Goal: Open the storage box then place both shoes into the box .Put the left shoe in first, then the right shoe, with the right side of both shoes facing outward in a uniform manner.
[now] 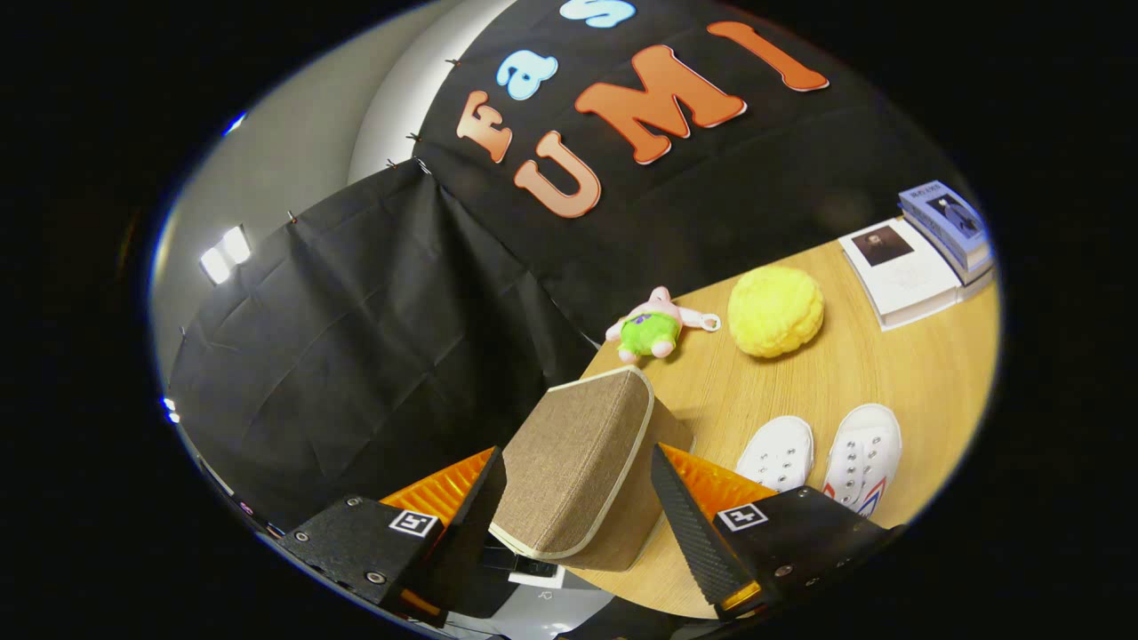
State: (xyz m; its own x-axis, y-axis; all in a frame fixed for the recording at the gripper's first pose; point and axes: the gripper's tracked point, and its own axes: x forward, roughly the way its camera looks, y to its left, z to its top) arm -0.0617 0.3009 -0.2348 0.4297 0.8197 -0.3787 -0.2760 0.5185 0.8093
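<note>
The storage box (578, 462) sat on the table (898, 373) between the gripper (578, 498) fingers, which were spread apart. Two shoes (822, 453) lay right of it; plush toy (653, 326), sponge (775, 311) and books (925, 258) lay farther.

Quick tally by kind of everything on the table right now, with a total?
Storage box: 1, lid closed, between the open gripper fingers
White shoes: 2
Plush toy: 1
Yellow ball: 1
Books: 2
Total: 7
</note>
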